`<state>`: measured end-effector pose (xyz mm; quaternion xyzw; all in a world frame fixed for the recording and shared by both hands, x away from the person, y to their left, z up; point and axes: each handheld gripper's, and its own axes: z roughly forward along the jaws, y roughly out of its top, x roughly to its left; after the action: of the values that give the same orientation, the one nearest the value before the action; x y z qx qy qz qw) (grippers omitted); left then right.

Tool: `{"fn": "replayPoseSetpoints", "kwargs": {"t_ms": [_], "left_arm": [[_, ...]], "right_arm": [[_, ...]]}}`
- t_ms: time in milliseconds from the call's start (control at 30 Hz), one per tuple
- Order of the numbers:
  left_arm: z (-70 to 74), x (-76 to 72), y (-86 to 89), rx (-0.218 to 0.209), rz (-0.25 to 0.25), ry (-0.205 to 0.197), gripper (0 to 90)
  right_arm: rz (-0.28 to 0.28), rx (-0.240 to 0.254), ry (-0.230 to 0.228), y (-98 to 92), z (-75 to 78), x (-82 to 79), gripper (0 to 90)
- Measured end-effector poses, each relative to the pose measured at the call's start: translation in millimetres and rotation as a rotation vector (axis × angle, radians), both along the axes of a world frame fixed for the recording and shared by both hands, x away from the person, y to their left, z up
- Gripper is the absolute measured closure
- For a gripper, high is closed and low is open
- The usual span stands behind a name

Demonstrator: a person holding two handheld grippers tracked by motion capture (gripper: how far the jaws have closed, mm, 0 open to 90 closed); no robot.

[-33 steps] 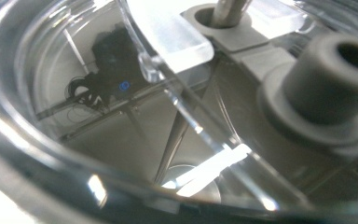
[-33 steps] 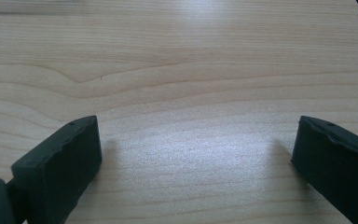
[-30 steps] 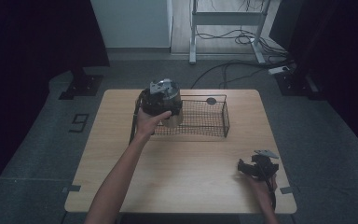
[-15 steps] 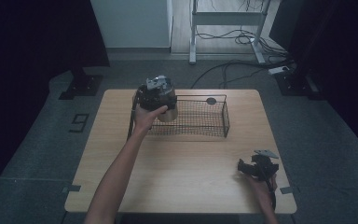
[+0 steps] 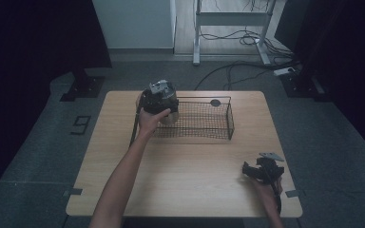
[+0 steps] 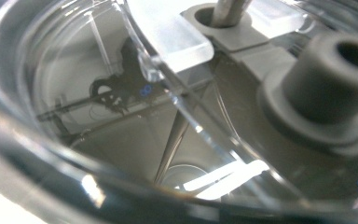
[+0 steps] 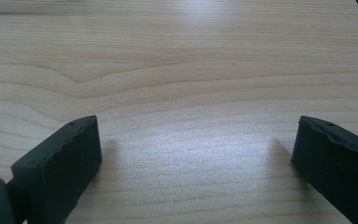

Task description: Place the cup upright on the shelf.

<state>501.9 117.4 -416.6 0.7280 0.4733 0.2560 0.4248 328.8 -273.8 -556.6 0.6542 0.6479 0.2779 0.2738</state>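
A clear rigid plastic container (image 5: 163,102), judged light, slippery and crackable, is held upper-centre by the left gripper (image 5: 158,97), jaw state untellable; right gripper (image 7: 191,154) spread apart, empty.

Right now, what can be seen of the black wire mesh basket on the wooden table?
The black wire mesh basket is a long, open-topped rectangular box of thin dark wire with a fine grid floor and walls. It stands upright across the far half of the light wooden table. A small dark round piece shows at its far rim. The left gripper, with a clear container against it, is at its left end; whether they touch cannot be told.
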Motion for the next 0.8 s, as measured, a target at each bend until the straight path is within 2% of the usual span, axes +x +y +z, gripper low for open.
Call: {"fn": "replayPoseSetpoints", "kwargs": {"t_ms": [100,367,533,800], "left_arm": [[-8.1,1.8,1.7,0.012,0.008,0.018,3.9],[-27.8,6.0,3.9,0.012,0.049,0.040,3.8],[-39.3,7.8,1.7,0.014,0.057,0.055,3.9],[-52.8,8.6,-2.3,0.048,0.062,0.080,3.8]], "right_arm": [[0.000,0.000,0.000,0.0,0.0,0.0,1.1],[-0.001,0.000,0.000,0.1,0.0,0.0,1.1],[0.000,-0.001,0.000,0.1,0.0,0.0,1.1],[-0.001,-0.001,0.000,0.2,0.0,-0.1,1.2]]}}
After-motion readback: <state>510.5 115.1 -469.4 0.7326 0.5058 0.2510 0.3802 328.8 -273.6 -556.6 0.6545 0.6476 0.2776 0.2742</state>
